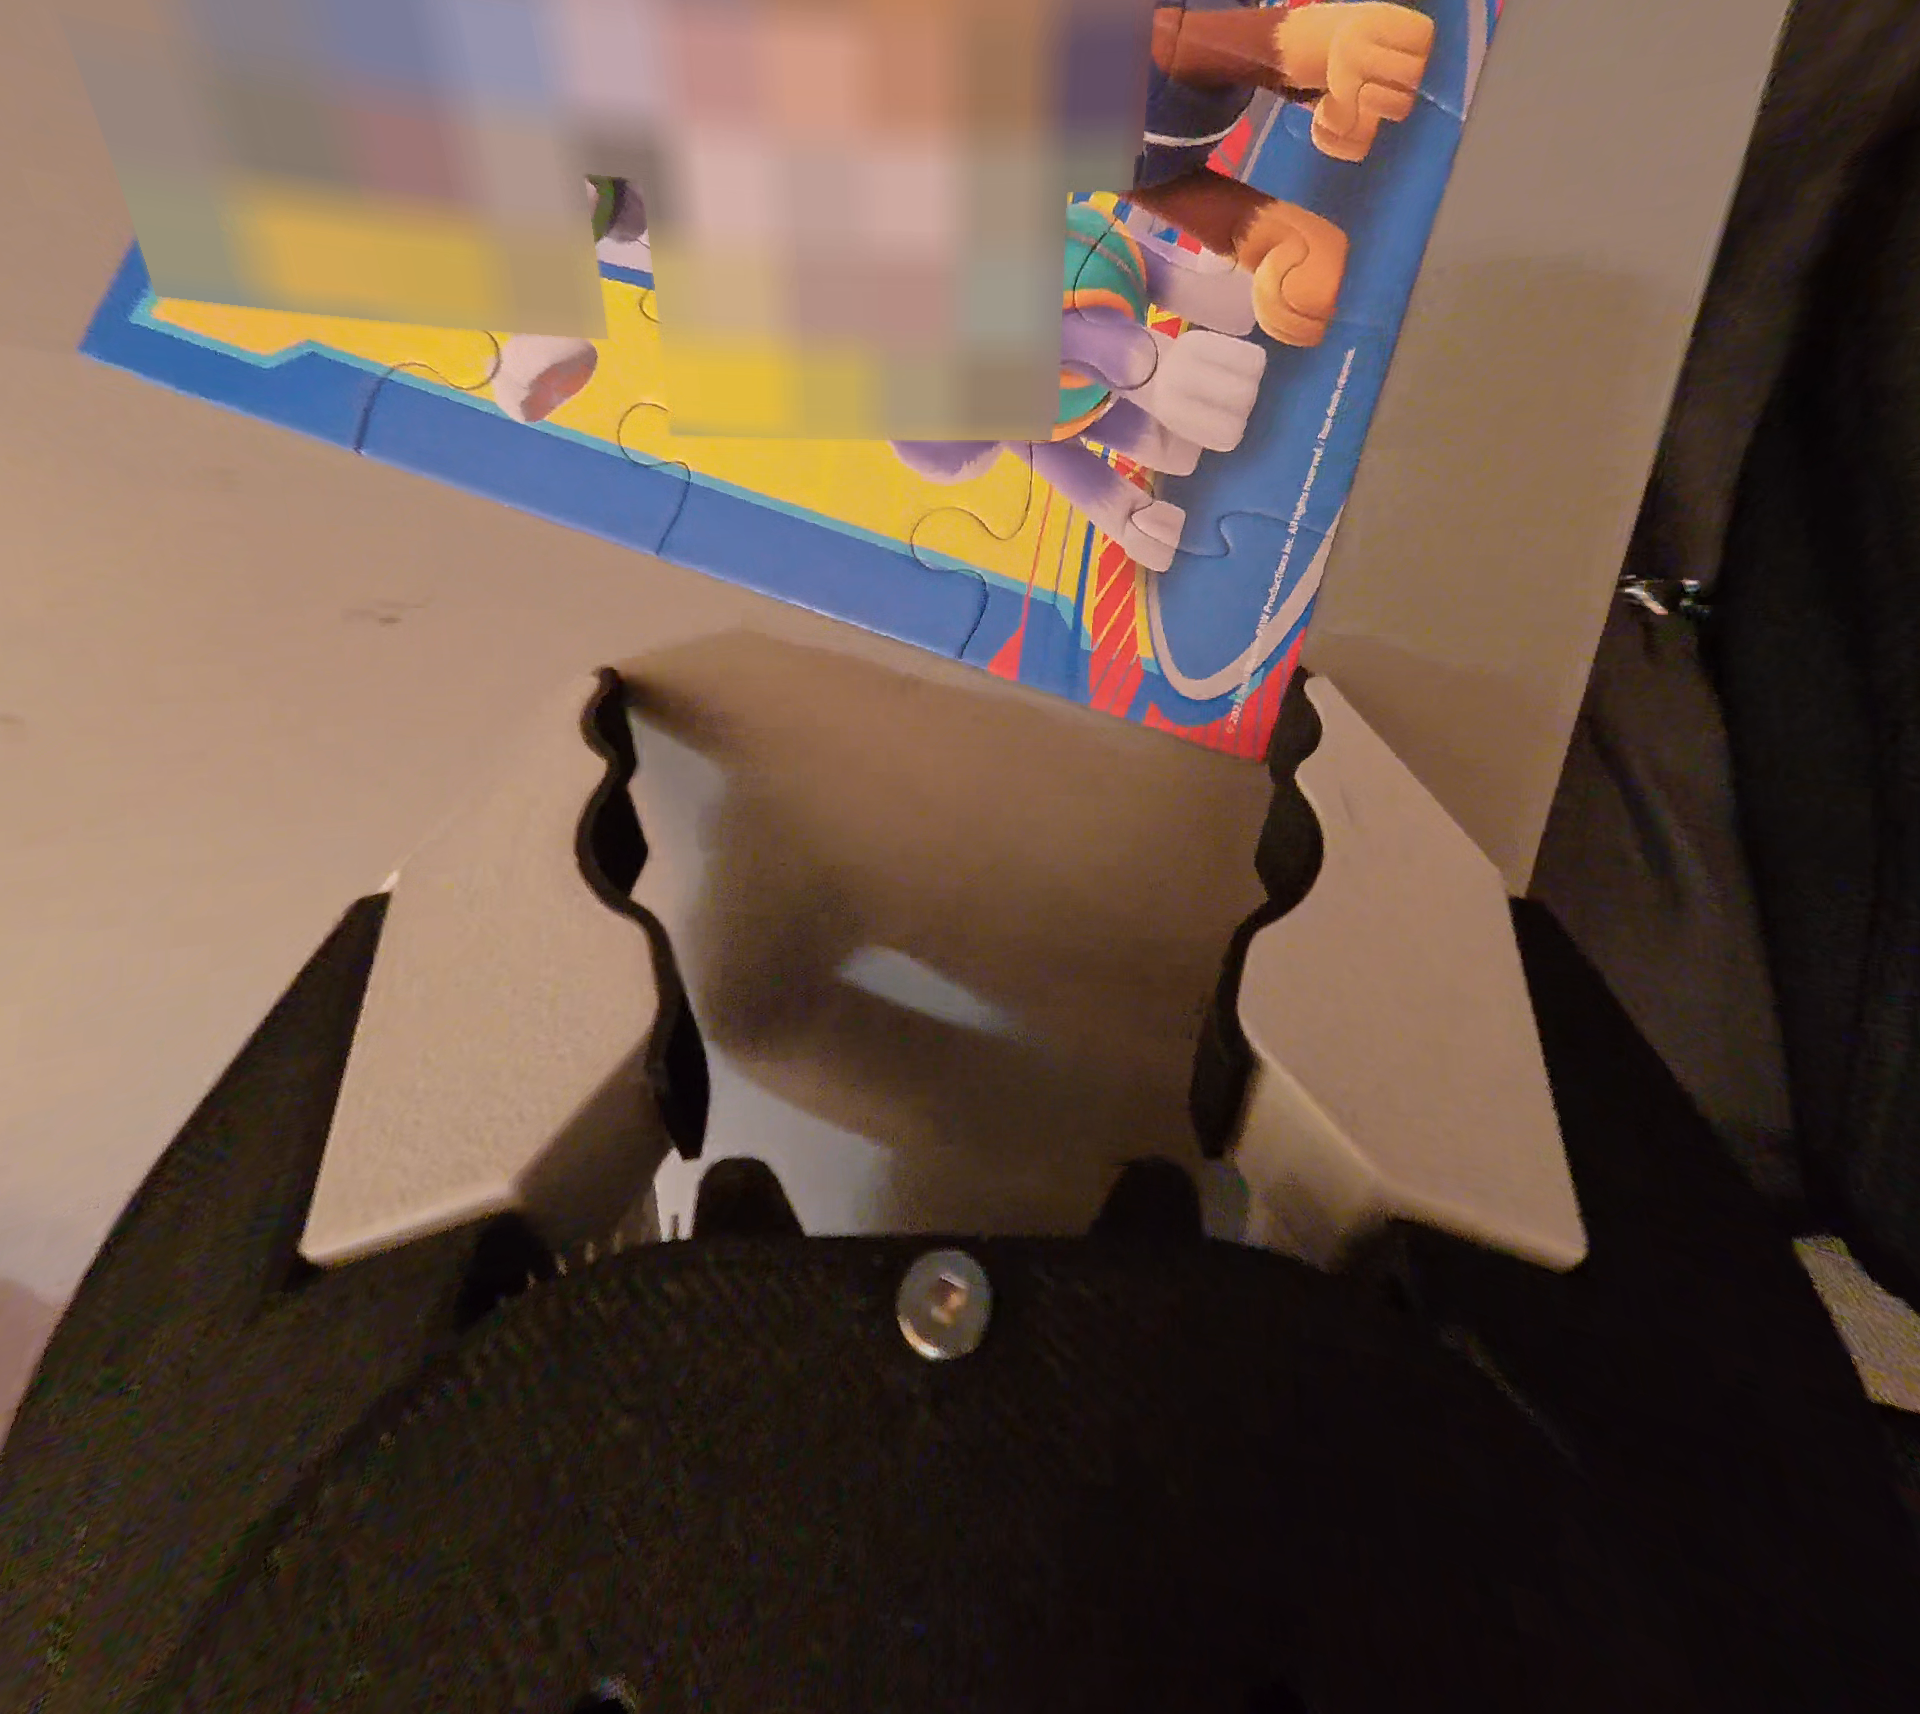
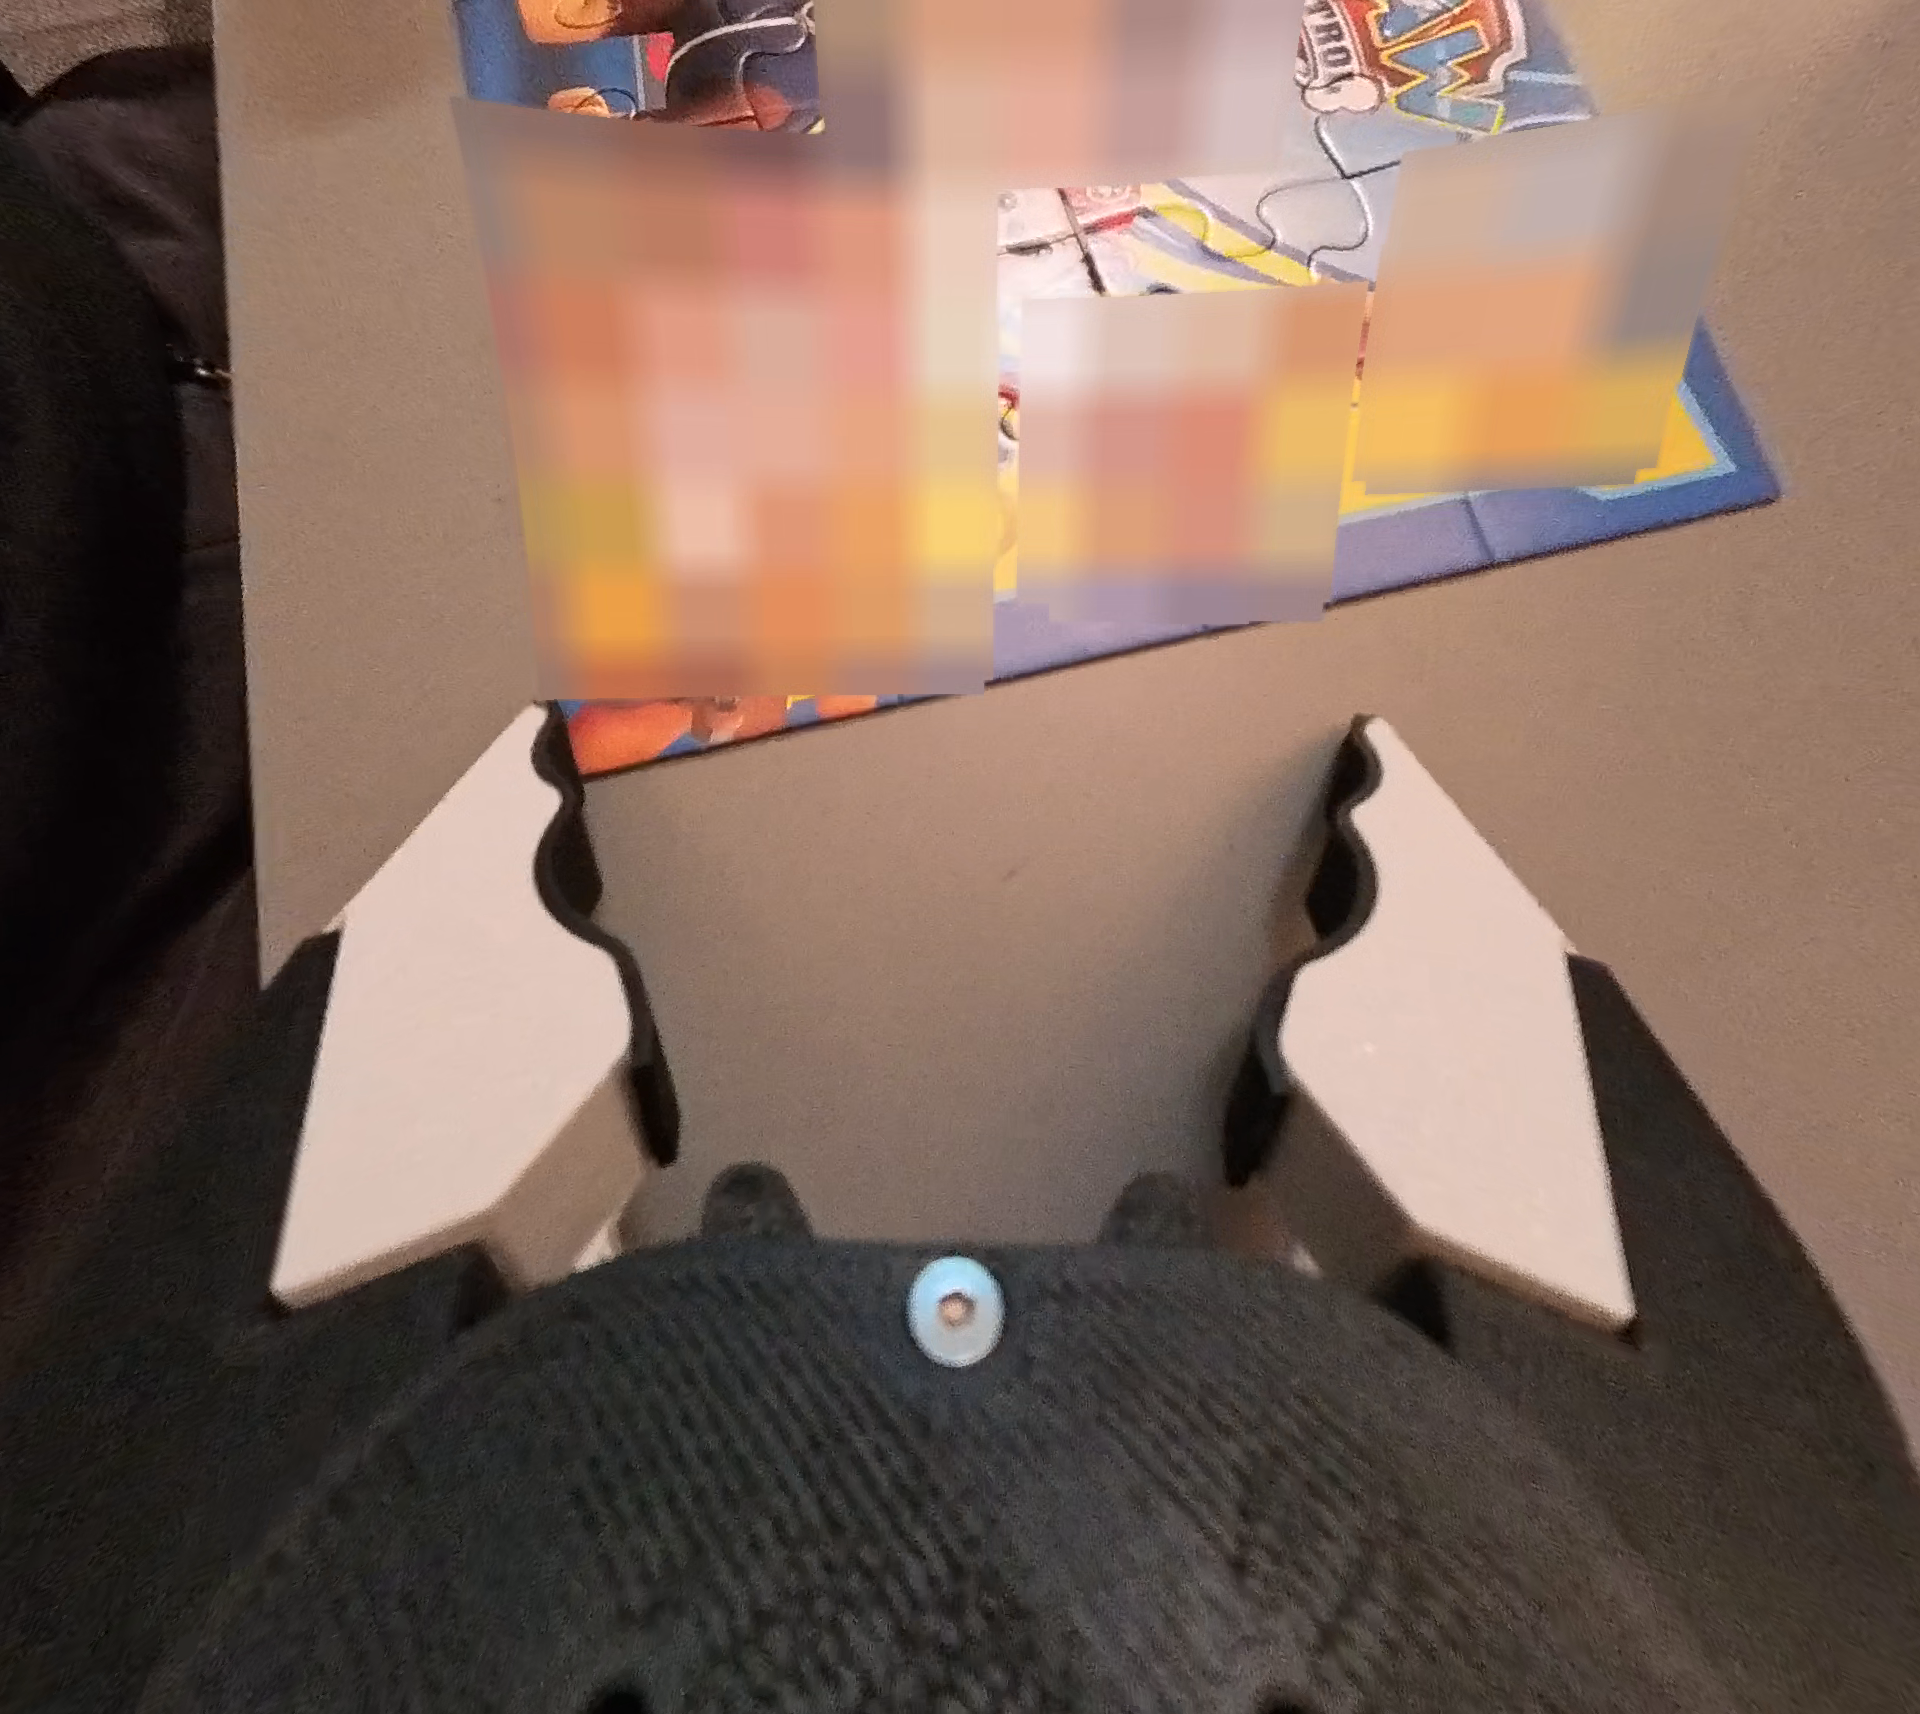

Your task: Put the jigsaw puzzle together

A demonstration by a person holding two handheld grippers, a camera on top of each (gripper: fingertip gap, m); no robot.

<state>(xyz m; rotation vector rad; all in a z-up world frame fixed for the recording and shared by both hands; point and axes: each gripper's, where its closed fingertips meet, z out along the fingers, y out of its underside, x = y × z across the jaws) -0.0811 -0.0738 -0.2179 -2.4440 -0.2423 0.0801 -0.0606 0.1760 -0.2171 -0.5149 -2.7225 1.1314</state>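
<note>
Though mosaic-hidden, jigsaw puzzle (image 1: 831,521) – claws agape

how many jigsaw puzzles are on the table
1: an assembled, colourful jigsaw puzzle lying flat on the grey table, just ahead of both open grippers; blurred patches cover much of it.

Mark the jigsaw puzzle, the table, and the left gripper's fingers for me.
jigsaw puzzle (image 1: 810,521): left wrist view, on its blue border near the close edge.
table (image 1: 260,677): left wrist view, on the bare grey top left of the gripper.
left gripper's fingers (image 1: 613,791): left wrist view, on the left finger's black wavy pad.
</note>
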